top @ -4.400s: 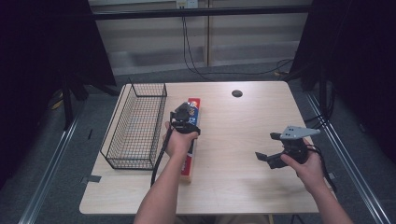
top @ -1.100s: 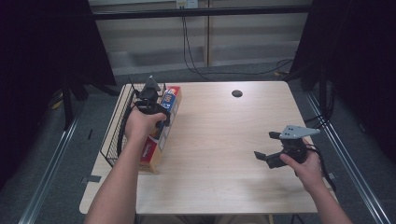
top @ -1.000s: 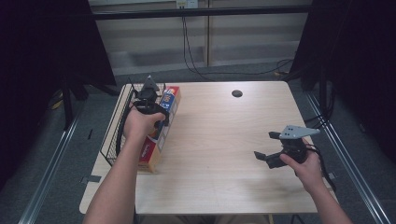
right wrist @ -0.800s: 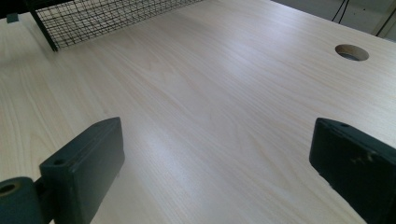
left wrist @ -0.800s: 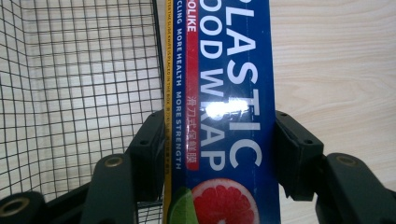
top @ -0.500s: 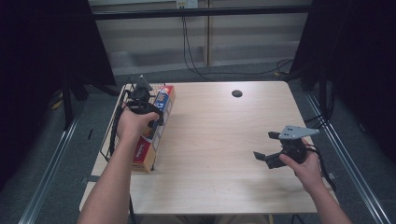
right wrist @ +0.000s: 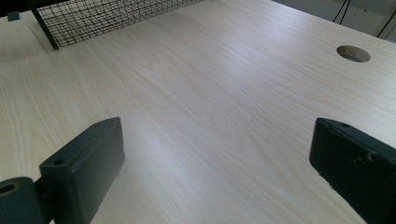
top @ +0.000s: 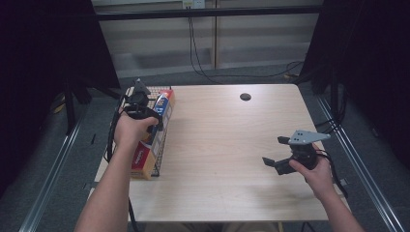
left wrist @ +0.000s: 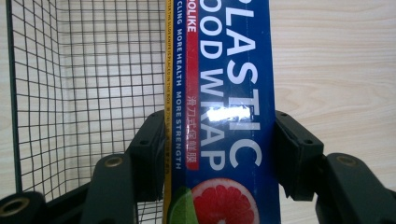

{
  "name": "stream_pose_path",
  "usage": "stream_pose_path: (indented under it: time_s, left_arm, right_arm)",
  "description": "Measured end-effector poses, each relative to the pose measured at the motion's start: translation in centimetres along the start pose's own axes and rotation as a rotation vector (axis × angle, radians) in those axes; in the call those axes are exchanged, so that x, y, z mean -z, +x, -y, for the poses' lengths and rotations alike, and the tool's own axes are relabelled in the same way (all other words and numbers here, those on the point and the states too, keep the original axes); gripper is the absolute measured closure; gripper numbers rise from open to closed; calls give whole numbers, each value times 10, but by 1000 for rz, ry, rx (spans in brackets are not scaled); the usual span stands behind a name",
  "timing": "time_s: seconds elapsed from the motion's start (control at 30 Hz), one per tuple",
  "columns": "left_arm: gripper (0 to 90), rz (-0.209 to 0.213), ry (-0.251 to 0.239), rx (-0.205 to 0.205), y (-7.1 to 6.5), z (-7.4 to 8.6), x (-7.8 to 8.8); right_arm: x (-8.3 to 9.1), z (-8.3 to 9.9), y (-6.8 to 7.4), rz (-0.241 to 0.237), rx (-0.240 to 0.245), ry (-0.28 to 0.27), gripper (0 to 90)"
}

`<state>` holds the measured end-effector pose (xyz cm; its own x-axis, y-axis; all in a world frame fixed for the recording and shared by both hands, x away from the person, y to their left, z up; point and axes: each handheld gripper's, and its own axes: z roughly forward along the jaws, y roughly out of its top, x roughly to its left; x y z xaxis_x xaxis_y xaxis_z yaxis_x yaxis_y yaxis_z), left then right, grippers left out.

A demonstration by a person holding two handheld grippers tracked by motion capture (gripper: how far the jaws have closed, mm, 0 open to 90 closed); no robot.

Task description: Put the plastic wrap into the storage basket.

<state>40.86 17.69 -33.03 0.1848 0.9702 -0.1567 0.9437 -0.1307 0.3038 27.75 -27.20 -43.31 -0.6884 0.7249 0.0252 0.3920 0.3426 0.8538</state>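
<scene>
Box: plastic wrap box [left wrist: 224, 116] — long, blue face, white lettering, red strip, grapefruit picture
Place: above wire basket [left wrist: 88, 84] edge
Left hand-held gripper [left wrist: 219, 149]: clamped on box
Right hand-held gripper [right wrist: 215, 172]: wide open — over bare desk [right wrist: 224, 93]

the box [left wrist: 224, 116] reads "plastic food wrap", "cling more health more strength".

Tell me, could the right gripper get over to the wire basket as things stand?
Probably yes. The right gripper is open and holds nothing, and bare table lies between it and the wire basket. On the basket's side, the left gripper holds the plastic food wrap box over its edge, which could crowd it.
</scene>
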Motion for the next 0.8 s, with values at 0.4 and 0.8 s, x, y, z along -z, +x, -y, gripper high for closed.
stream_pose_path:
  time_s: [0.4,0.8]
  left_arm:
    - [439,-6,-5,21,12,4,3]
    - [439,-15,-6,40,23,7,5]
  right_arm:
    - [-1,0,0,-3,5,5,31]
    - [-2,0,0,-4,3,4,31]
